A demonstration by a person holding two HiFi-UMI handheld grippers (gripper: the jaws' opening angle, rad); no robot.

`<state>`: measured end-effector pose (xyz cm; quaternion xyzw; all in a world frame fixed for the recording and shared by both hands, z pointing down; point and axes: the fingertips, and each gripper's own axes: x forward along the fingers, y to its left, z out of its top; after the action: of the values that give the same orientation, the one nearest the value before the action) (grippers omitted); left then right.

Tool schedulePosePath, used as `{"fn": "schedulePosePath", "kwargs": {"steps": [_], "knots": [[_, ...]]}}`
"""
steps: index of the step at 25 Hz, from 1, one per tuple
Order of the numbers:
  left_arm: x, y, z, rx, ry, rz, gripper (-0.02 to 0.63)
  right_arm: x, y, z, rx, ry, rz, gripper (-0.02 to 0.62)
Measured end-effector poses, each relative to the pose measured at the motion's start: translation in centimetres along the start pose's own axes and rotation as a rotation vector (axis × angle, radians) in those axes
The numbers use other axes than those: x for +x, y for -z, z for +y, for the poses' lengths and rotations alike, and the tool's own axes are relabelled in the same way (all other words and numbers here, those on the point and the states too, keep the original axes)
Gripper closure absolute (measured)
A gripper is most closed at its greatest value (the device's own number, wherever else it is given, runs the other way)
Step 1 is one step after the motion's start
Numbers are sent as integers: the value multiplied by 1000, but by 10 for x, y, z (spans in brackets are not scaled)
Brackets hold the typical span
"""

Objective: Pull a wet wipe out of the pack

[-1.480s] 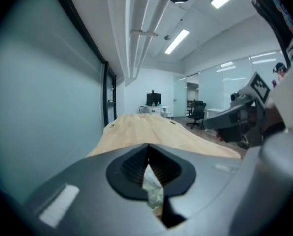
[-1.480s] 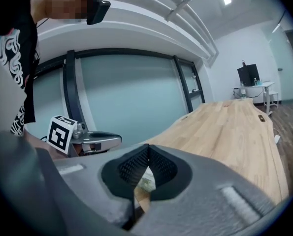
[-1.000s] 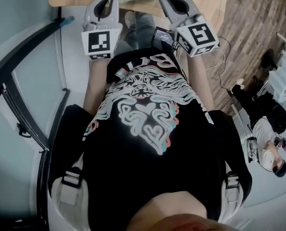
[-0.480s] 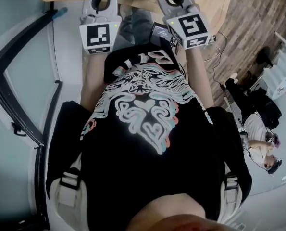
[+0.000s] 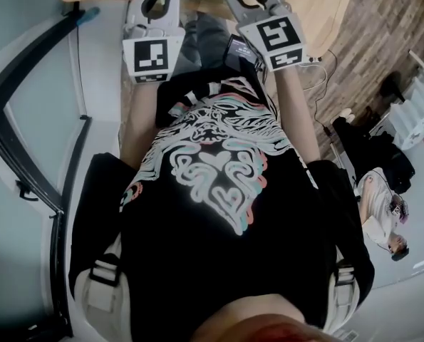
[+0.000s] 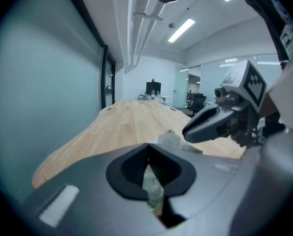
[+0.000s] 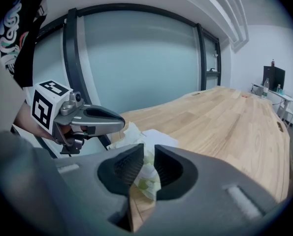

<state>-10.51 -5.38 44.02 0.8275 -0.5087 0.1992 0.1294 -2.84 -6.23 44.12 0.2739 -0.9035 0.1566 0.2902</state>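
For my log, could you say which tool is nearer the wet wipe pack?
Right. The right tool straddles the wet wipe pack with parted jaws; the left tool sits beside it.

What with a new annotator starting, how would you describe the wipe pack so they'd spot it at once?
Find the long pale wooden table. At its near end, between the tips of the left gripper and right gripper, lies the wipe pack. Its crinkled white-and-green wrapping sets it apart from the smooth grey grippers and bare wood.

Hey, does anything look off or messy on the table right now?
Only the wet wipe pack: it looks rumpled and sits right at the wooden table's near edge. Nothing spilled or broken shows.
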Motion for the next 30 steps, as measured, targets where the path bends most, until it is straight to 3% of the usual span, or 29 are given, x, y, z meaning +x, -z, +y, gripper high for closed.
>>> {"fn": "schedulePosePath", "kwargs": {"steps": [14, 30], "knots": [[9, 13, 1, -2, 8, 35, 620, 33, 7, 8, -76, -18, 102, 528], [12, 19, 5, -23, 10, 53, 620, 42, 11, 10, 5, -85, 217, 537]]}}
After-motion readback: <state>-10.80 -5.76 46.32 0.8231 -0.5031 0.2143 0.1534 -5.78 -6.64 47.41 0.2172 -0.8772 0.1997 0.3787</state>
